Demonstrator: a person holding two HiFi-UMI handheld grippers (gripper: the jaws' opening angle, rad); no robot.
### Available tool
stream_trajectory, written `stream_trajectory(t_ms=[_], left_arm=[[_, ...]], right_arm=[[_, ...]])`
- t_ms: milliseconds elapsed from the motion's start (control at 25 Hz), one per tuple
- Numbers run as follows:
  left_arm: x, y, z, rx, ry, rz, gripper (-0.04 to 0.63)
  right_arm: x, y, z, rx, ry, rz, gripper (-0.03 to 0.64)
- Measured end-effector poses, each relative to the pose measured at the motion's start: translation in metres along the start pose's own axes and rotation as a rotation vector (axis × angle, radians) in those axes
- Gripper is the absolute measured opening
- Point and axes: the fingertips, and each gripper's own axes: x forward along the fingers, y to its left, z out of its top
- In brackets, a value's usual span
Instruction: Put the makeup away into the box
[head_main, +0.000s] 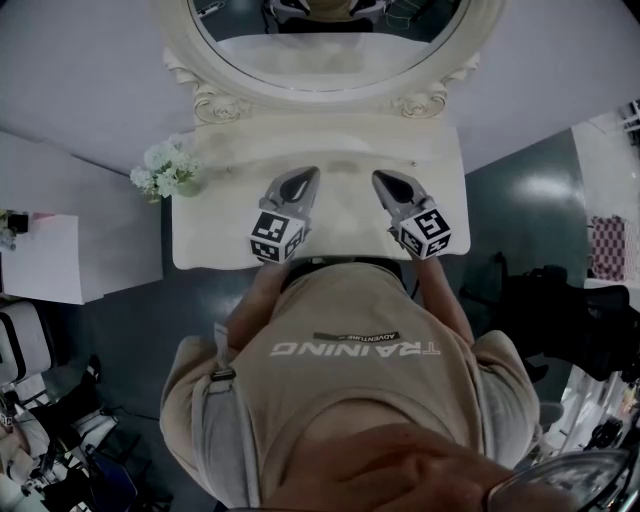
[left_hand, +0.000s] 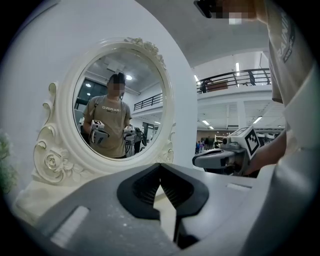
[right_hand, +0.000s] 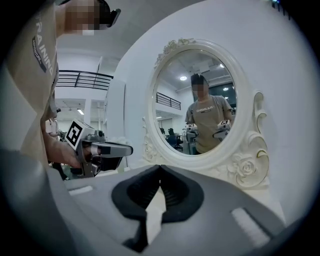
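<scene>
No makeup and no box show in any view. In the head view my left gripper (head_main: 304, 174) and my right gripper (head_main: 380, 178) hover side by side over the cream dressing table (head_main: 200, 235), both pointing at the oval mirror (head_main: 330, 45). Each is shut with nothing between its jaws. The left gripper view shows its own jaw tips meeting (left_hand: 160, 165), with the right gripper (left_hand: 216, 159) off to the right. In the right gripper view its tips also touch (right_hand: 160, 168), and the left gripper (right_hand: 109, 149) is at the left.
A small bunch of white flowers (head_main: 165, 170) stands on the table's left end. The ornate mirror frame (left_hand: 50, 160) with carved roses rises at the table's back against a white wall. A white cabinet (head_main: 55, 255) sits to the left on the dark floor.
</scene>
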Motion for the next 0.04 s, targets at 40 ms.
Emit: stream_trajectory(t_ms=[40], left_arm=[[0.0008, -0.0004, 0.0014, 0.003, -0.002, -0.002, 0.008]], right_arm=[[0.0006, 0.0008, -0.0013, 0.006, 0.004, 0.009, 0.003]])
